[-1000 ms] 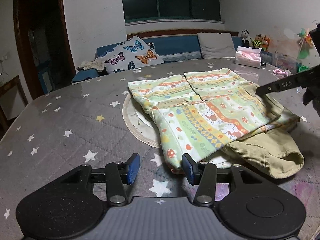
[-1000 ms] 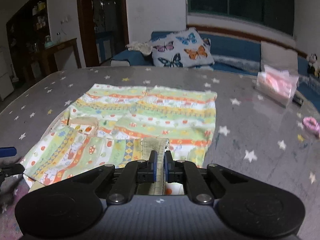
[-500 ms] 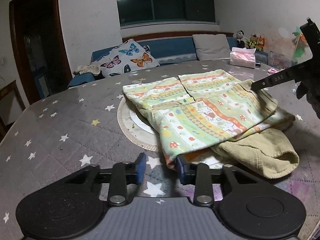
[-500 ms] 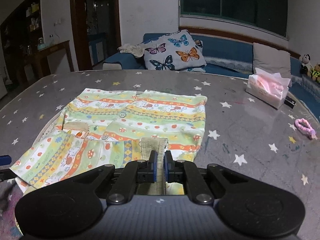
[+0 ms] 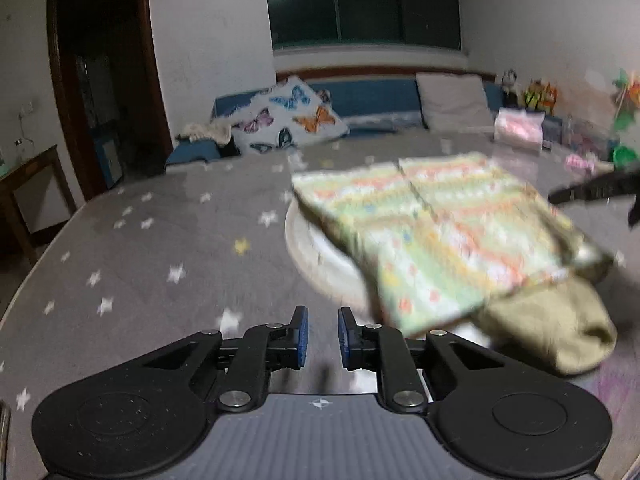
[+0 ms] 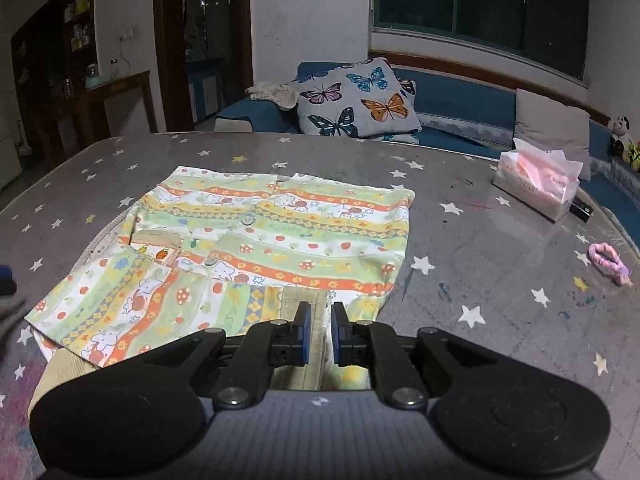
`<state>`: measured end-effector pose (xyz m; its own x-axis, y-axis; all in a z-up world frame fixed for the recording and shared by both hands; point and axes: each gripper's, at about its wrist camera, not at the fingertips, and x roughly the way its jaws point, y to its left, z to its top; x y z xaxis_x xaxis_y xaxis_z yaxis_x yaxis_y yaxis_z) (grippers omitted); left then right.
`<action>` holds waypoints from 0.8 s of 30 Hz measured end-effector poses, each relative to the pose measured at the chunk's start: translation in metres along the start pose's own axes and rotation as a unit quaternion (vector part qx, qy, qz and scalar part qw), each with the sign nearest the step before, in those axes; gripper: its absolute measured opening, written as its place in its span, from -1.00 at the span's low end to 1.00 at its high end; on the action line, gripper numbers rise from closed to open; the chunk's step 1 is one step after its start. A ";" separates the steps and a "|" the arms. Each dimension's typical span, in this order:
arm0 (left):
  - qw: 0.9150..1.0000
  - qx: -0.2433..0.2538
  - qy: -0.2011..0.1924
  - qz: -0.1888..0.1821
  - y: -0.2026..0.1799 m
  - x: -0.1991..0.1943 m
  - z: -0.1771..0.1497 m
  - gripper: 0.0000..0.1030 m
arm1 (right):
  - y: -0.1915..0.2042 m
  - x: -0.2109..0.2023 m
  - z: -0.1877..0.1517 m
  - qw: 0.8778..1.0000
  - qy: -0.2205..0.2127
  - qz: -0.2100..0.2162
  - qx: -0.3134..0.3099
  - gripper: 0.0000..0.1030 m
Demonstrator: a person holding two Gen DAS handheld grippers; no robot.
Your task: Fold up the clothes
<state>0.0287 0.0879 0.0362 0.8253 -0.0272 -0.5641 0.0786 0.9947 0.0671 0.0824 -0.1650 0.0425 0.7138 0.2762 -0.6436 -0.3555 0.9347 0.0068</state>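
Two tongs are in use, one in each of my hands. My left tongs stand over bare tabletop, short of the near corner of the patterned shirt. Their blue pads are closing with a narrow gap left between them, and nothing lies in that gap. No cloth touches either pad. The left wrist view is smeared by motion, so fine detail of the shirt's hem cannot be read there.

My right tongs are nearly pressed together, with a slight gap opening between the pads. A strip of beige ribbed cloth runs up between them at the near edge of the pile. I cannot tell whether the pads press on it or only flank it.

The patterned shirt lies spread flat near the middle of the grey star-printed tabletop, buttoned front up. One sleeve is folded across its lower left part. The shirt rests on the beige ribbed cloth, which shows from under its near edge. In the left wrist view it also partly covers a round pale mat.

A tissue pack and a pink hair tie lie well apart from the shirt, toward the tabletop's right edge.
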 end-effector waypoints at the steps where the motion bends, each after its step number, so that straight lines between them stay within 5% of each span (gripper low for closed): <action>1: 1.000 -0.002 -0.003 -0.009 -0.003 0.003 0.006 -0.64 | -0.001 0.002 0.000 1.000 0.002 0.004 0.004 -0.82; 9: 0.998 0.028 -0.004 -0.064 -0.047 0.049 0.037 -0.64 | 0.000 0.007 -0.005 0.999 0.010 0.034 0.017 -0.82; 19: 0.996 0.059 0.045 -0.041 -0.040 0.079 0.019 -0.62 | -0.003 0.001 -0.014 0.999 0.021 0.045 0.001 -0.79; 24: 0.994 0.100 0.030 -0.034 -0.045 0.057 0.011 -0.29 | 0.007 0.007 -0.021 0.997 0.045 0.060 -0.028 -0.76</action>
<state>0.0778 0.0410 0.0100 0.7796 -0.0816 -0.6209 0.2475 0.9509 0.1858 0.0723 -0.1614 0.0214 0.6085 0.3616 -0.7064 -0.4704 0.8813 0.0458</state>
